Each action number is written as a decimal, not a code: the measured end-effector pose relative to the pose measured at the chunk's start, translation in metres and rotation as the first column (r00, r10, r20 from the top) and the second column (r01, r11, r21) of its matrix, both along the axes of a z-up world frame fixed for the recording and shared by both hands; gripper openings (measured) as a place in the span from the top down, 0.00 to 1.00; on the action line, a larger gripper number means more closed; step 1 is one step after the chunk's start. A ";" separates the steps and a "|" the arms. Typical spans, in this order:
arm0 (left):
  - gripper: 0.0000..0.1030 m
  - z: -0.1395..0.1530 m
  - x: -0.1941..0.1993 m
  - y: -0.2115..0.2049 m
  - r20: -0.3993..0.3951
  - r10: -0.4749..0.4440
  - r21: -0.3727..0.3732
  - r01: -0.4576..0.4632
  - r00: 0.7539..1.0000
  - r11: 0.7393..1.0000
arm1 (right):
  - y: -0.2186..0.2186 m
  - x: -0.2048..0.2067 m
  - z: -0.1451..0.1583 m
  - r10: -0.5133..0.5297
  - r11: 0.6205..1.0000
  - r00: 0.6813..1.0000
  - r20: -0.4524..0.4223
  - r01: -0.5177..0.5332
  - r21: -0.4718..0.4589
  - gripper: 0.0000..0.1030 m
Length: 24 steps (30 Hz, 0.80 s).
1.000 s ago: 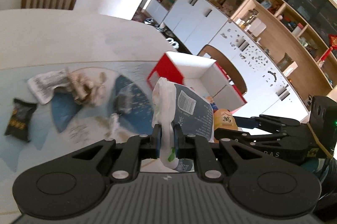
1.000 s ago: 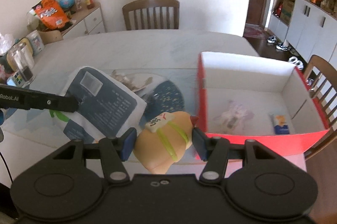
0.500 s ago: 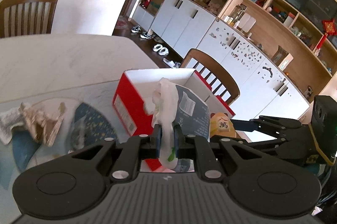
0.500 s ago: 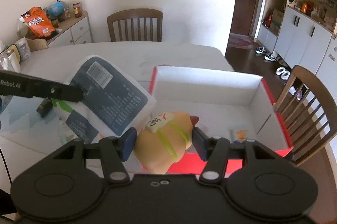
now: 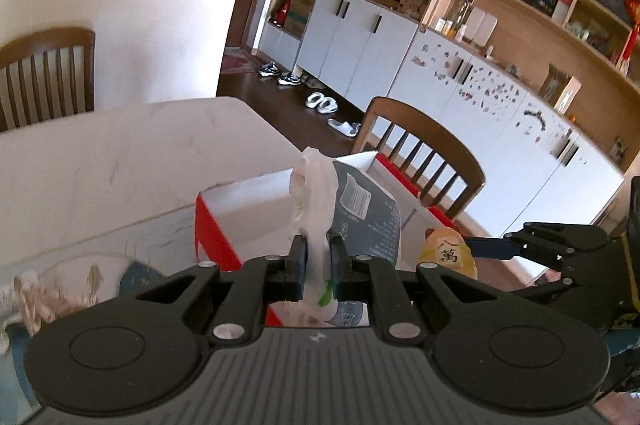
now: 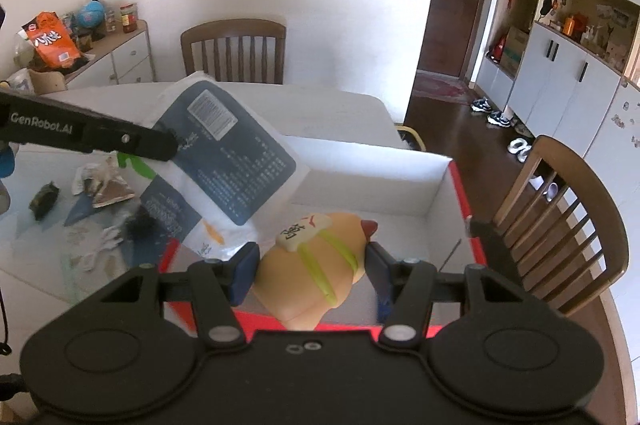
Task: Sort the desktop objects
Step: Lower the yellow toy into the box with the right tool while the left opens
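Note:
My left gripper (image 5: 318,267) is shut on the edge of a white and dark blue plastic packet (image 5: 360,217), which hangs over the near left corner of the red box (image 5: 212,245). In the right wrist view the same packet (image 6: 228,161) is held up by the left gripper's fingers (image 6: 160,145). My right gripper (image 6: 310,269) is shut on a tan plush toy (image 6: 316,265) with yellow-green straps and a white tag. It hangs over the white inside of the red box (image 6: 444,185). The toy (image 5: 448,257) also shows at the right in the left wrist view.
Wrappers and scraps (image 6: 100,185) and a small dark packet (image 6: 44,199) lie on the table (image 6: 332,109) left of the box. A wooden chair (image 6: 560,217) stands close behind the box's right side, another chair (image 6: 234,53) at the far end. A sideboard (image 6: 116,61) carries snack bags.
Both grippers have moved right with their loads, from over the littered table to over the red box. The packet and the toy now hang above the box's inside.

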<state>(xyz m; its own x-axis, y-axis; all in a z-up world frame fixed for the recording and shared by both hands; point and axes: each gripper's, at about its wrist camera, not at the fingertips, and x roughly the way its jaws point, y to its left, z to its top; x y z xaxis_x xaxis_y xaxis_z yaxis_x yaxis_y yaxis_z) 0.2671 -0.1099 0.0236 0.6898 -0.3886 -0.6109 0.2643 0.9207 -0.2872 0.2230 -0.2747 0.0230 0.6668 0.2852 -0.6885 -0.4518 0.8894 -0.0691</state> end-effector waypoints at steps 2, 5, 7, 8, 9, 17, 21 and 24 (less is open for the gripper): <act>0.89 -0.002 0.011 -0.009 0.000 -0.002 0.016 0.002 1.000 1.000 | -0.003 0.009 -0.004 -0.011 1.000 1.000 -0.003 0.011 -0.017 0.44; 0.89 -0.007 0.026 -0.019 -0.015 0.002 0.032 -0.001 1.000 0.999 | -0.011 0.022 -0.011 -0.018 1.000 1.000 -0.012 0.018 -0.022 0.44; 0.89 -0.013 0.036 -0.025 -0.035 0.005 0.035 -0.004 0.999 0.999 | -0.014 0.031 -0.017 -0.022 1.000 0.999 -0.035 0.022 -0.011 0.44; 0.89 -0.016 0.042 -0.028 -0.046 0.007 0.040 -0.005 0.999 0.999 | -0.014 0.035 -0.021 -0.029 0.999 0.999 -0.045 0.028 -0.016 0.44; 0.89 -0.019 0.048 -0.030 -0.055 0.009 0.047 -0.006 0.998 0.999 | -0.013 0.038 -0.025 -0.031 0.999 0.998 -0.052 0.029 -0.025 0.44; 0.89 -0.045 0.084 -0.044 -0.124 0.012 0.096 0.000 0.992 0.995 | -0.013 0.060 -0.050 -0.024 0.999 0.987 -0.159 0.016 -0.050 0.44; 0.89 -0.055 0.097 -0.047 -0.159 0.033 0.059 -0.024 0.987 0.998 | -0.018 0.072 -0.063 -0.044 0.998 0.975 -0.217 0.035 -0.044 0.44; 0.89 -0.062 0.104 -0.049 -0.195 0.059 0.042 -0.051 0.979 0.998 | -0.018 0.080 -0.069 -0.043 0.998 0.968 -0.248 0.033 -0.044 0.43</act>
<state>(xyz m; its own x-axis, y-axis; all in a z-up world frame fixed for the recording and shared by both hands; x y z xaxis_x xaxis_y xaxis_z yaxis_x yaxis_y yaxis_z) 0.3716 -0.1593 -0.0388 0.5750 -0.3281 -0.7495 0.1551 0.9432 -0.2939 0.3029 -0.2928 -0.0459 0.4834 0.2326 -0.8439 -0.4250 0.9052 0.0061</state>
